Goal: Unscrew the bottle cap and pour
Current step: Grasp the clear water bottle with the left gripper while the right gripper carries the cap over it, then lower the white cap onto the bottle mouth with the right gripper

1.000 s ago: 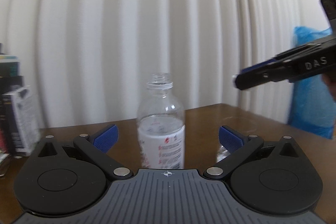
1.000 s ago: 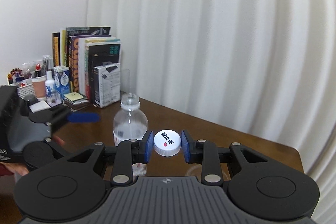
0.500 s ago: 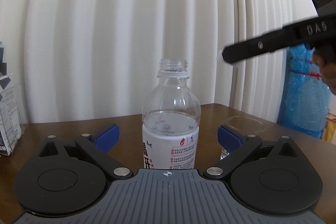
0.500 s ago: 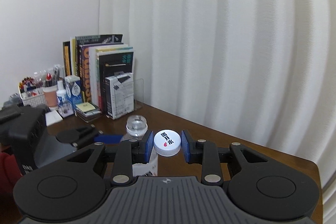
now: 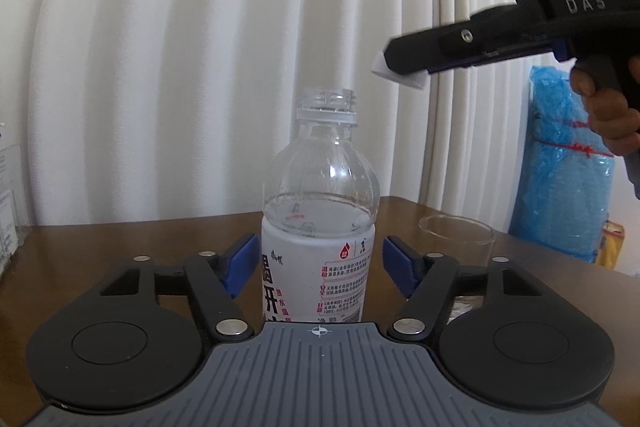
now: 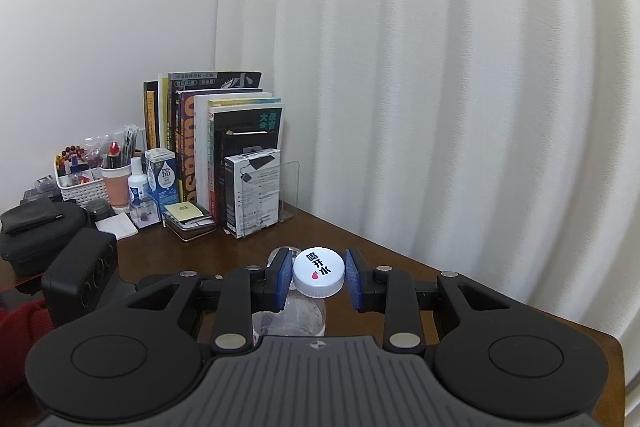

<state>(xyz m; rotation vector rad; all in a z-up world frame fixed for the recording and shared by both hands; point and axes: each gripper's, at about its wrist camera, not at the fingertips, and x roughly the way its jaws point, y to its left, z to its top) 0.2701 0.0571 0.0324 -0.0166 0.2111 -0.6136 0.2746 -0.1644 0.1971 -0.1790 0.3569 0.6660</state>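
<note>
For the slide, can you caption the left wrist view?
Open jaws flank the uncapped water bottle on the table; the right gripper holds its cap above, glass waiting.

Right gripper (image 6: 316, 277) has the white cap (image 6: 319, 271) pinched between its blue pads, printed top facing up. Just below it, bits of the clear bottle (image 6: 295, 315) peek through, mouth mostly hidden I think. Books (image 6: 218, 139) and desk clutter sit mid-left on the brown table (image 6: 380, 259), white curtain (image 6: 440, 87) behind.
</note>
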